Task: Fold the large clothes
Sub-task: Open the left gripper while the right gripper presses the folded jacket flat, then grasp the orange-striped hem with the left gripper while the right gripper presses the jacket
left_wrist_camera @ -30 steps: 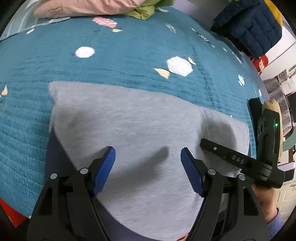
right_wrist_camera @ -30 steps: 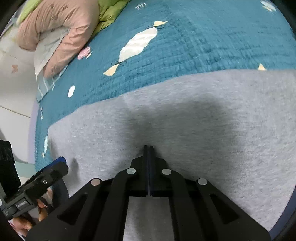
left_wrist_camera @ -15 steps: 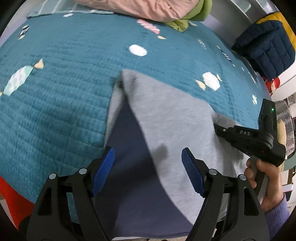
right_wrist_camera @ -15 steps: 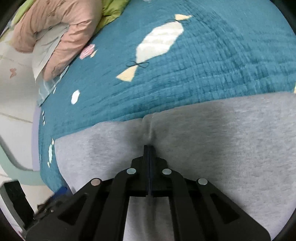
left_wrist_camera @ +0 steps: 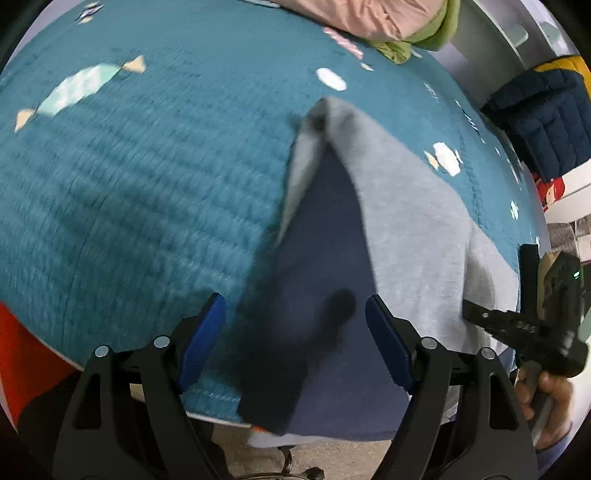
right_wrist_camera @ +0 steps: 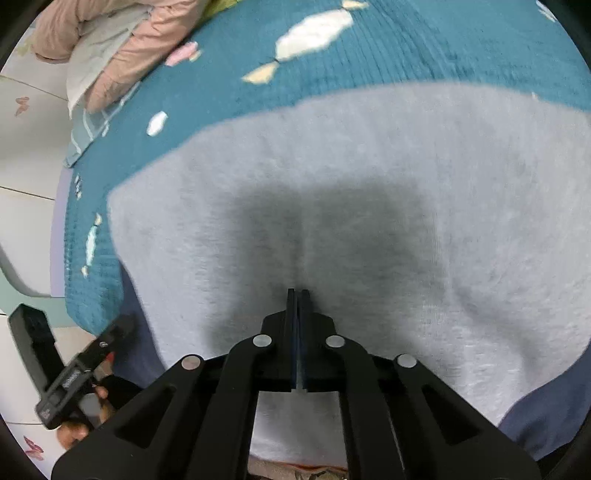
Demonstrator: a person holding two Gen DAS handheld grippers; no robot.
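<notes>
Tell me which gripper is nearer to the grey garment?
Right. The right gripper is shut on the grey garment; the left gripper hangs open above it.

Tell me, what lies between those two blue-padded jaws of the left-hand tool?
In the left wrist view the left gripper stands open with nothing clamped. Through the gap shows the navy part of the garment, lying on the teal quilt.

Teal quilted bedspread (left_wrist_camera: 147, 192) with candy print under and ahead of tool. Pink duvet (left_wrist_camera: 369, 18), green fabric (left_wrist_camera: 391, 51) far ahead. Navy puffer jacket (left_wrist_camera: 546, 122) far right.
</notes>
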